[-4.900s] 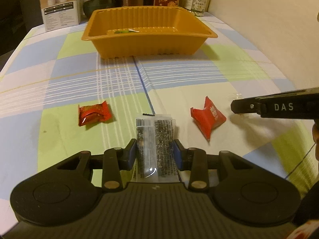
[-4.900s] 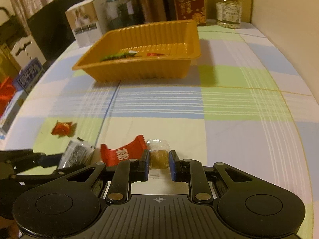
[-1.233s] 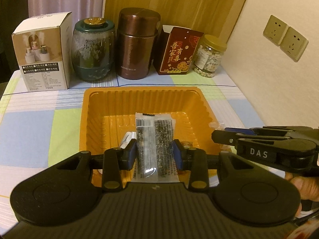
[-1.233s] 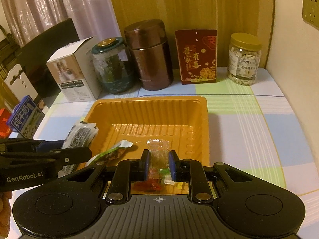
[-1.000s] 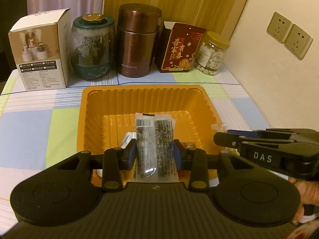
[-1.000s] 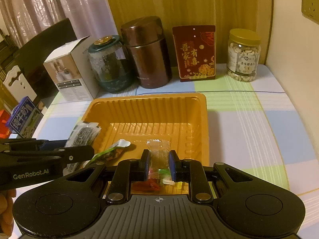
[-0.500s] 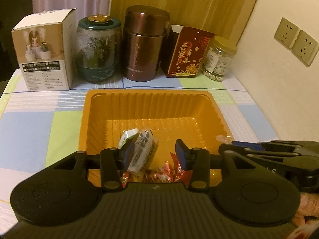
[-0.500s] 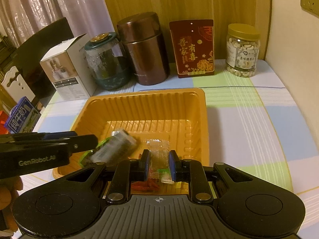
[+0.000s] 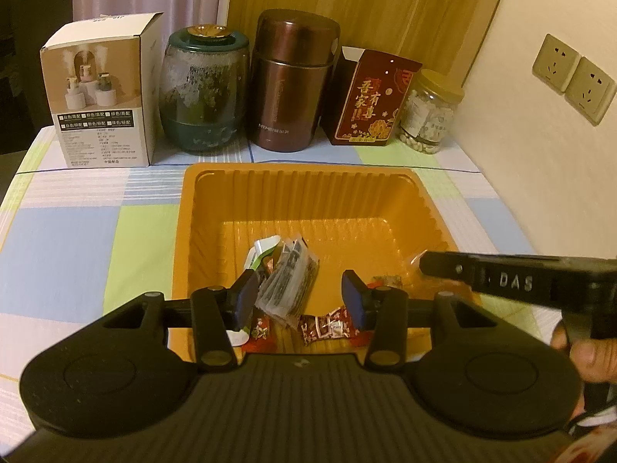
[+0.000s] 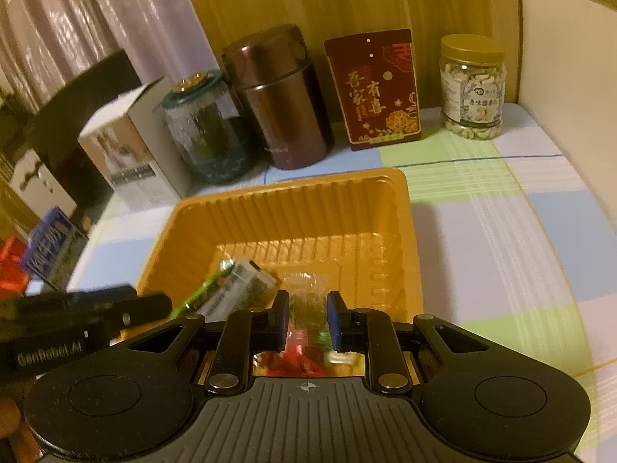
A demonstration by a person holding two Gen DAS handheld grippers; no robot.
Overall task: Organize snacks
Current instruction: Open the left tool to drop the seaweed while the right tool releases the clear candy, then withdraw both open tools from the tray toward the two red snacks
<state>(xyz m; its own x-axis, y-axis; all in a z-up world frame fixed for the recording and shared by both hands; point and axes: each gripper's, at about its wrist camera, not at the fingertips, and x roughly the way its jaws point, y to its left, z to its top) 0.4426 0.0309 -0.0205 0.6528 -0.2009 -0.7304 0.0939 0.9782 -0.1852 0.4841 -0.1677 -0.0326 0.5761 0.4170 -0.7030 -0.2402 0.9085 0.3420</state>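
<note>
Snack packet of dark seaweed in clear wrap (image 9: 288, 284) lies in the ribbed orange plastic tray (image 9: 308, 193), left tongs (image 9: 300, 300) just opened above; right tongs (image 10: 307, 313) grip a clear-wrapped candy (image 10: 306, 297) over the tray's near edge.

Black ribbed left gripper (image 9: 300, 301), blue-padded fingers (image 9: 353, 299), brass screws, right gripper (image 10: 307, 315) lettered "DAS"

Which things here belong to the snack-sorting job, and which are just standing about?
Job:
orange tray
dark seaweed packet
red candies
clear-wrapped candy
left tool
right tool

Standing about:
white box
green jar
brown canister
red box
nut jar
</note>
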